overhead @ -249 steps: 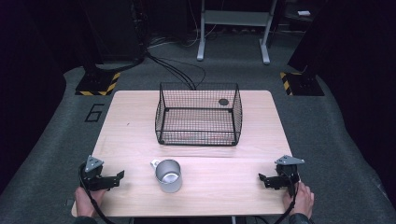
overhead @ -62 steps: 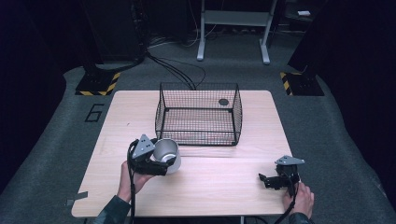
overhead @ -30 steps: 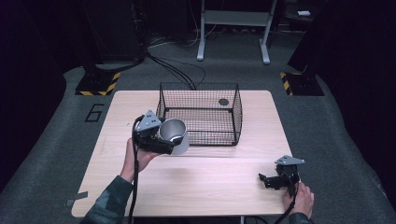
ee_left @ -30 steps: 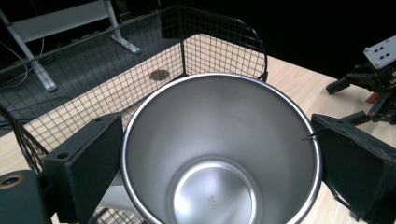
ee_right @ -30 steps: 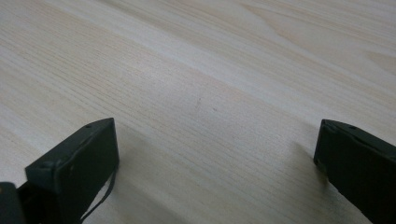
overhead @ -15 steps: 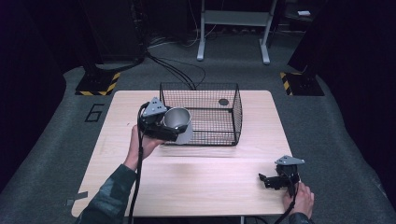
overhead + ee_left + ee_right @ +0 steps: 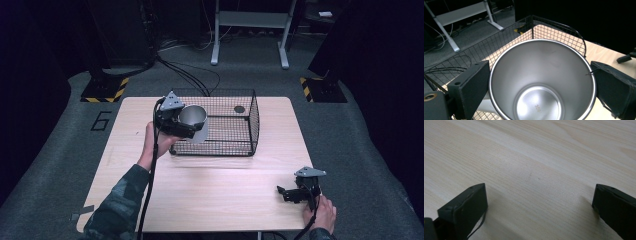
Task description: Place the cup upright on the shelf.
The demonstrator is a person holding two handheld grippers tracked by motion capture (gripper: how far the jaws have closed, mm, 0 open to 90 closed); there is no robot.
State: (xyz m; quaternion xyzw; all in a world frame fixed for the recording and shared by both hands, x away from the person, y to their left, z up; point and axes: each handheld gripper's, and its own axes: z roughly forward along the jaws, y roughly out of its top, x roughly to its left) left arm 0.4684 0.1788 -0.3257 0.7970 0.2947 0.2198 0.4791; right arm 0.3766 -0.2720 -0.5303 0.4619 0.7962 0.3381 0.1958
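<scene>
The light wooden bench [image 7: 210, 195] carries a black wire basket [image 7: 225, 125] toward its twelve o'clock edge; the basket is open at the top, with a small dark round thing [image 7: 239, 109] inside toward its one o'clock corner, too small to tell what it is. The left tool [image 7: 187, 125] is raised over the basket's nine o'clock wall, carried by the person's left hand [image 7: 155, 145]. Its jaws are clamped on a steel cup [image 7: 541, 82], one pad on each side of the wall just under the rim. The cup is lifted off the bench, its open mouth turned toward the tool's camera, at the basket's upper rim near the ten o'clock corner. The right tool [image 7: 292, 192] rests on the bench near the five o'clock corner, well apart from the basket, jaws spread wide over bare wood [image 7: 536, 165].
</scene>
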